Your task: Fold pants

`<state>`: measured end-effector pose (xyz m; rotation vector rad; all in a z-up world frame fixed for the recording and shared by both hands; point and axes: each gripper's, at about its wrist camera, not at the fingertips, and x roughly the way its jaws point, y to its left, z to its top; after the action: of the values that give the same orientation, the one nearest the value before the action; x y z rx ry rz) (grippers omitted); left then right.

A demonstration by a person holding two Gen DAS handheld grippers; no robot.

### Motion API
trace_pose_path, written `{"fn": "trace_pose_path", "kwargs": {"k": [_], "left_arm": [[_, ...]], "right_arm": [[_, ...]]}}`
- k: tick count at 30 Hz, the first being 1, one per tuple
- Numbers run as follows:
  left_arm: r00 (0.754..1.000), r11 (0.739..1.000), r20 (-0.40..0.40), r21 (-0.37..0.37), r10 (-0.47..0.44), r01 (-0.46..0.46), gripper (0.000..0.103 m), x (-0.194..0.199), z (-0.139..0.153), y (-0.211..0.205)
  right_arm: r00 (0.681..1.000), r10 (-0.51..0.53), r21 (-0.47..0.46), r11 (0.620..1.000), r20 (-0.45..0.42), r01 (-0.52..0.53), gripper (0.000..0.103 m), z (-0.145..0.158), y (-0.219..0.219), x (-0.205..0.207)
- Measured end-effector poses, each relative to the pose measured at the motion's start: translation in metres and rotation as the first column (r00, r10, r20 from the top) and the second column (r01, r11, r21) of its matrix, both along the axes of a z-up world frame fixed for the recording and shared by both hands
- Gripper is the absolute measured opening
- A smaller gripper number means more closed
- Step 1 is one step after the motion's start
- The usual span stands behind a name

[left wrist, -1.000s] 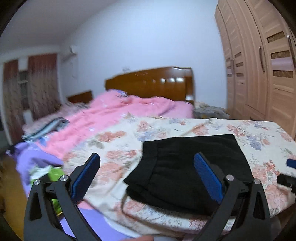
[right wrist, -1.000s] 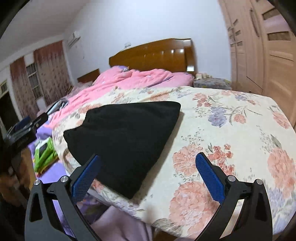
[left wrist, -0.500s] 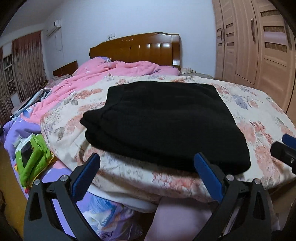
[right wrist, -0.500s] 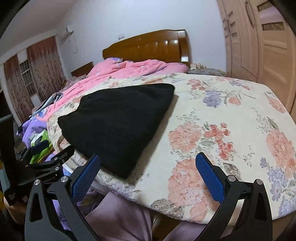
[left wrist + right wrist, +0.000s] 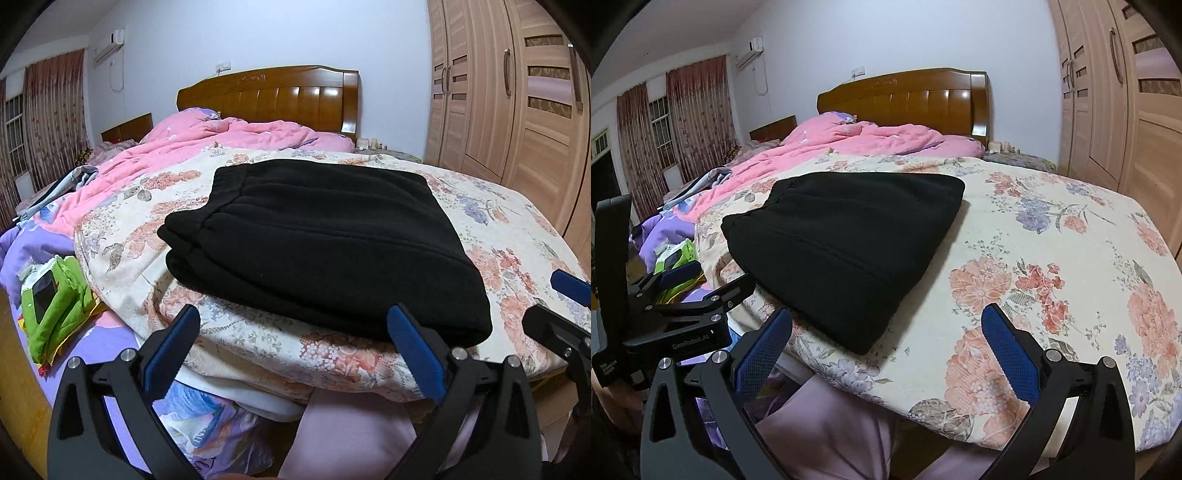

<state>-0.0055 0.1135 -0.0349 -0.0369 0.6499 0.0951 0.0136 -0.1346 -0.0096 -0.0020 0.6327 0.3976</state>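
The black pants [image 5: 317,240] lie folded in a thick rectangle on the floral bedspread [image 5: 498,221], waistband toward the left. They also show in the right wrist view [image 5: 849,243]. My left gripper [image 5: 291,336] is open and empty, just before the near edge of the pants. My right gripper [image 5: 886,339] is open and empty, at the bed's near edge by the pants' near right corner. The left gripper [image 5: 683,284] shows at the left of the right wrist view; the right gripper's fingers [image 5: 569,288] show at the right edge of the left wrist view.
A pink quilt [image 5: 221,136] is heaped toward the wooden headboard [image 5: 269,96]. A wardrobe [image 5: 517,92] stands at the right. A green item [image 5: 55,306] and clothes [image 5: 74,181] lie on purple bedding at the left. The person's lap [image 5: 827,435] is below the bed edge.
Both grippers have dropped lower and drawn close to the bed's near edge, so the pants look larger. Both stay open and empty; the pants have not moved.
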Motion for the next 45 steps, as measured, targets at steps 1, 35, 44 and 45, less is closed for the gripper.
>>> {"fn": "trace_pose_path", "kwargs": {"k": [1,35,44,45], "left_arm": [[1.000,1.000,0.000,0.000,0.001,-0.001,0.101,0.0000,0.0002,0.0000],[1.000,1.000,0.011,-0.008,0.018,-0.018,0.101,-0.0018,0.0031,0.0051],[1.000,1.000,0.011,-0.008,0.020,-0.020,0.101,-0.0018,0.0033,0.0052],[1.000,1.000,0.011,-0.008,0.022,-0.022,0.101,-0.0026,0.0034,0.0047]], "right_arm": [[1.000,0.001,0.000,1.000,0.000,-0.001,0.099,0.0001,0.0002,-0.0003],[1.000,0.007,-0.005,1.000,-0.005,-0.007,0.099,-0.0019,0.0028,-0.0004],[1.000,0.009,-0.005,1.000,-0.007,-0.009,0.099,-0.0031,0.0028,-0.0003],[1.000,0.010,-0.005,1.000,-0.007,-0.010,0.099,-0.0031,0.0028,-0.0003]]}}
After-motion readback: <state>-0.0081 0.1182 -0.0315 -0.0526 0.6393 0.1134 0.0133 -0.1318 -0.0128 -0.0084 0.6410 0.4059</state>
